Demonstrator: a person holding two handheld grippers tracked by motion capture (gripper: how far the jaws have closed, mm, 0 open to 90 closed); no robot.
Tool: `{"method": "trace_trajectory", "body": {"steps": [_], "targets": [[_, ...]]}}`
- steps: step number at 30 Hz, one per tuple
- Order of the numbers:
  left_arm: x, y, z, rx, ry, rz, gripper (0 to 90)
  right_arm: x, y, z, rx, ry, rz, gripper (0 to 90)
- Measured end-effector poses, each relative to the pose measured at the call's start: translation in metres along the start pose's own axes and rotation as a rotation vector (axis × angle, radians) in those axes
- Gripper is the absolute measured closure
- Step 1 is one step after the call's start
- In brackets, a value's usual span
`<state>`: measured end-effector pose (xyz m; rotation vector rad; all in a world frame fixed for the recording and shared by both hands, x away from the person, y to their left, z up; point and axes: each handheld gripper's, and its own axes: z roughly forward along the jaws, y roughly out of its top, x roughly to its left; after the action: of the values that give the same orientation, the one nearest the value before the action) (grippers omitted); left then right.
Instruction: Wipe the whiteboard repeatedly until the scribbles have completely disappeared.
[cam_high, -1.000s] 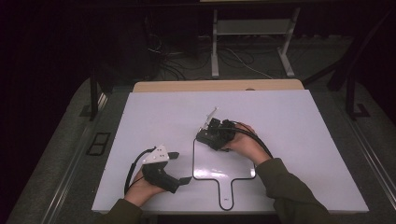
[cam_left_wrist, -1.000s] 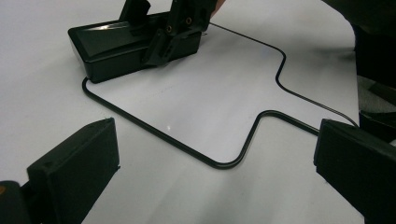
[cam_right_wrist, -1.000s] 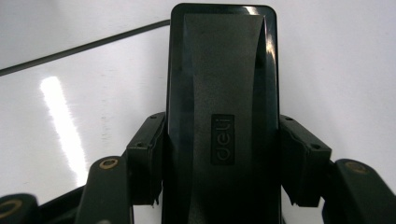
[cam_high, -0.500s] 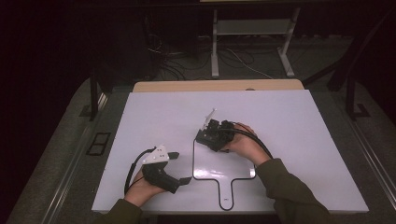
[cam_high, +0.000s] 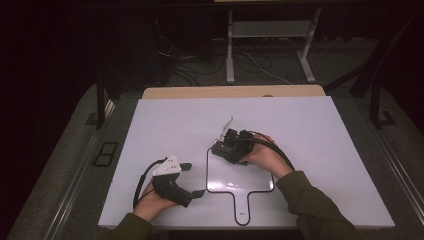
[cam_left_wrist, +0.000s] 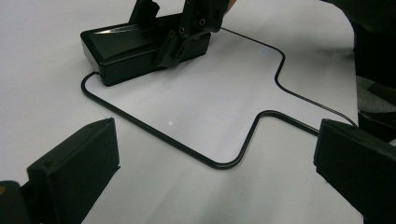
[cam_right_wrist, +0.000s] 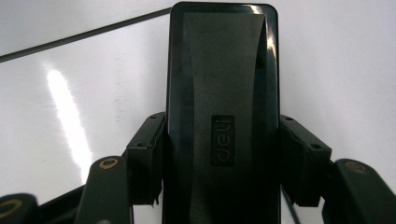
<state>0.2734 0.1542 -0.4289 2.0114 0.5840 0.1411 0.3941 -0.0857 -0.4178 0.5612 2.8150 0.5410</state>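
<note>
A small paddle-shaped whiteboard (cam_high: 240, 181) with a thin black rim and a handle lies flat near the table's front edge. On its far left corner rests a black block eraser (cam_high: 220, 149) (cam_left_wrist: 122, 50) (cam_right_wrist: 223, 84) with a "deli" mark. My right gripper (cam_high: 226, 148) (cam_right_wrist: 223, 161) is shut on the eraser's two long sides, its fingers (cam_right_wrist: 146, 161) pressed against it. My left gripper (cam_high: 192, 180) (cam_left_wrist: 217, 186) rests on the table left of the whiteboard's handle. It is open with nothing between its jaws and points at the whiteboard (cam_left_wrist: 210, 107).
A large white sheet (cam_high: 160, 125) covers the tabletop, with a strip of wood (cam_high: 230, 91) showing at its far edge. Beyond the table are a metal stand (cam_high: 270, 45) and loose cables on a dark floor.
</note>
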Motion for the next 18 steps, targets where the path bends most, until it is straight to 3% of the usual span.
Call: {"method": "trace_trajectory", "body": {"steps": [11,14,18], "targets": [[0.0,0.0,0.0,0.003,-0.001,0.001,0.0,-0.024,-0.012,-0.001,0.009,-0.028,0.075,38.9],[0.0,0.0,0.0,0.006,-0.002,0.002,0.0,-0.02,-0.011,-0.001,0.014,-0.039,0.06,38.9],[0.0,0.0,0.0,0.003,-0.001,0.0,0.0,-0.008,-0.01,-0.003,0.008,-0.006,0.032,38.9]]}}
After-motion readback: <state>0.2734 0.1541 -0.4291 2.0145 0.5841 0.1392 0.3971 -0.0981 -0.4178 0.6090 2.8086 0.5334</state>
